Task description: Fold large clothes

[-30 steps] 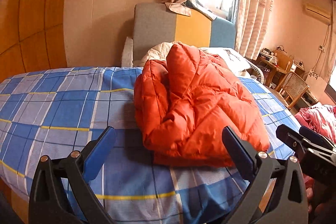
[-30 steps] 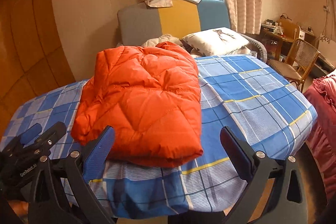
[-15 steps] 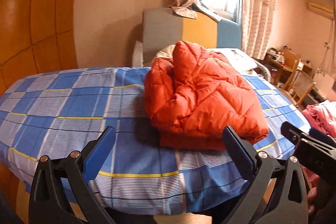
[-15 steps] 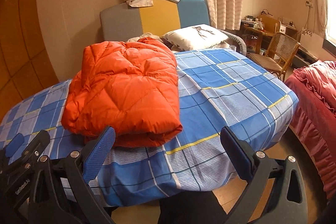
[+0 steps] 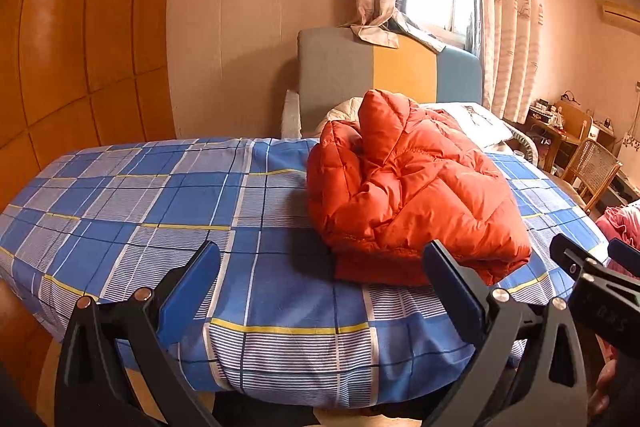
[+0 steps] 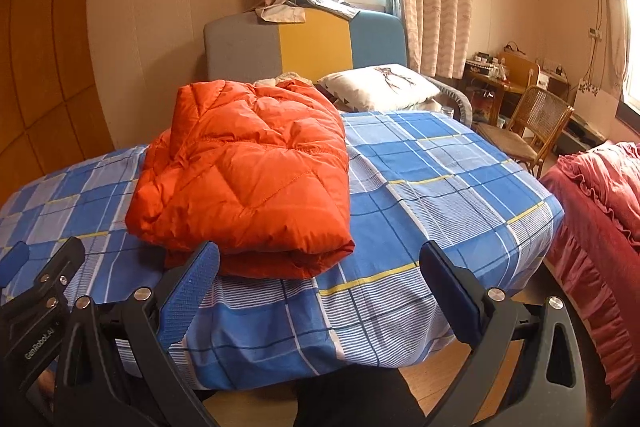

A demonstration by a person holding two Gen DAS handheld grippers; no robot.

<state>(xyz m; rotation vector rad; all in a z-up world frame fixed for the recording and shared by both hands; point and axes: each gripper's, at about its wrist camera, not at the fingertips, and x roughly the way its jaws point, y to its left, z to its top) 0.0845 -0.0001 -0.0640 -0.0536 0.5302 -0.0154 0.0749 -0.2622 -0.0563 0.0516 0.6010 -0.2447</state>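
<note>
Orange jacket (image 5: 412, 195) folded into a puffy bundle on the blue plaid sheet (image 5: 160, 211). Left gripper (image 5: 320, 287): jaws spread wide, holding nothing, clear of the cloth; the jacket sits beyond them, off toward the right jaw. Right gripper (image 6: 320, 287): jaws also spread and empty; the jacket's folded edge lies just past the left jaw. Pillow (image 6: 380, 87) and cane chair (image 6: 532, 123) farther off beyond the right jaw.
</note>
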